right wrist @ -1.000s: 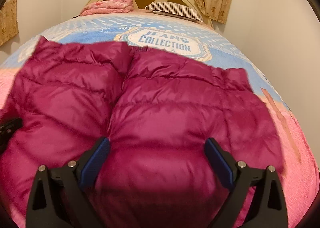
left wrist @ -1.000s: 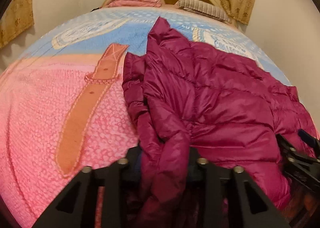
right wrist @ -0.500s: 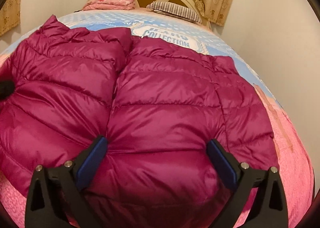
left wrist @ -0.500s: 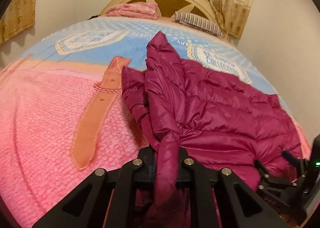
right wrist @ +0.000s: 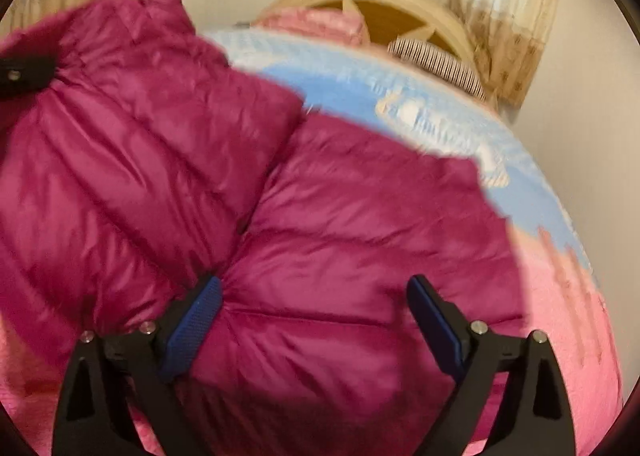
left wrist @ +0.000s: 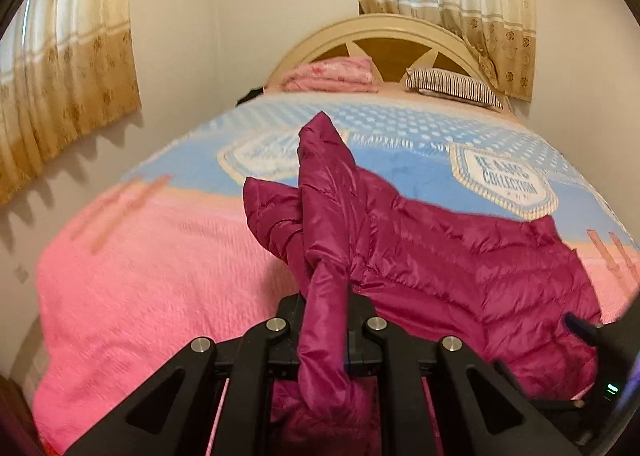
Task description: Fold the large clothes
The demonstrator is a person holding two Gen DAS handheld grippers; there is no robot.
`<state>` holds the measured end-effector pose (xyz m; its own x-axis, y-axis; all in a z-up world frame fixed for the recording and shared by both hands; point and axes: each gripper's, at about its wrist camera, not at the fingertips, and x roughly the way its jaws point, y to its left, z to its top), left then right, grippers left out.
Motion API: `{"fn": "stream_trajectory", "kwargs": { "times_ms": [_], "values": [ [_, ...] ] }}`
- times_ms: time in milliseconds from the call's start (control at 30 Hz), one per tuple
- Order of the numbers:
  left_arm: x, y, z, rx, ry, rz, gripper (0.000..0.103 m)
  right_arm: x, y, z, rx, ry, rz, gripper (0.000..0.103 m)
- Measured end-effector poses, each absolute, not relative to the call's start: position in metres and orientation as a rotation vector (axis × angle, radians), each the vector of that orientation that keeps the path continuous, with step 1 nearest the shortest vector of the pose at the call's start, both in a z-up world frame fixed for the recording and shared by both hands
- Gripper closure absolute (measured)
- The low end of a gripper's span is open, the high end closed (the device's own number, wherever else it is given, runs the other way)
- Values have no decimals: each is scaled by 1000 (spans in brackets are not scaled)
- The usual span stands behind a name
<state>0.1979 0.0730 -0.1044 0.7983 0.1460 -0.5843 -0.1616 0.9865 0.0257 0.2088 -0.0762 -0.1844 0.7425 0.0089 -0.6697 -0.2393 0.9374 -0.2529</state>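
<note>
A magenta puffer jacket [left wrist: 460, 268] lies on the bed's pink and blue bedspread [left wrist: 132, 288]. My left gripper [left wrist: 325, 320] is shut on a bunched edge of the jacket and holds it lifted above the bed. In the right wrist view the jacket [right wrist: 320, 256] fills most of the frame. My right gripper [right wrist: 316, 304] is open, its blue-padded fingers [right wrist: 196, 320] spread wide over the jacket's near part. The left gripper shows at the far left edge of that view [right wrist: 24, 74], with the raised fabric. The right gripper shows at the right edge of the left wrist view [left wrist: 592, 340].
A cream headboard [left wrist: 384, 32] stands at the bed's far end, with a folded pink blanket [left wrist: 328, 74] and a striped pillow [left wrist: 452, 86] before it. Curtains [left wrist: 68, 68] hang left and at the back right. A white wall lies close on the right.
My left gripper has risen and pulled the jacket edge up and back, so the view now takes in more of the room. The right gripper has stayed open over the jacket, tilting slightly.
</note>
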Motion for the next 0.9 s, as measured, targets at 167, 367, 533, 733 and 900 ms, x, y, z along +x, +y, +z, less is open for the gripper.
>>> {"fn": "stream_trajectory", "kwargs": {
  "times_ms": [167,367,533,733,900],
  "values": [
    [205,1,-73,99,527,91,94,204,-147,-163,-306,685,13,3],
    [211,-121,-73,280,475,-65,94,215,-269,-164,-174,719,-204,3],
    [222,-212,-134,496,488,-115,94,210,-340,-168,-107,749,-327,3],
    [217,-261,-198,679,482,-137,93,190,-388,-175,-41,776,-400,3],
    [207,-265,-189,687,478,-156,85,183,-397,-179,-14,784,-399,3]
  ]
}}
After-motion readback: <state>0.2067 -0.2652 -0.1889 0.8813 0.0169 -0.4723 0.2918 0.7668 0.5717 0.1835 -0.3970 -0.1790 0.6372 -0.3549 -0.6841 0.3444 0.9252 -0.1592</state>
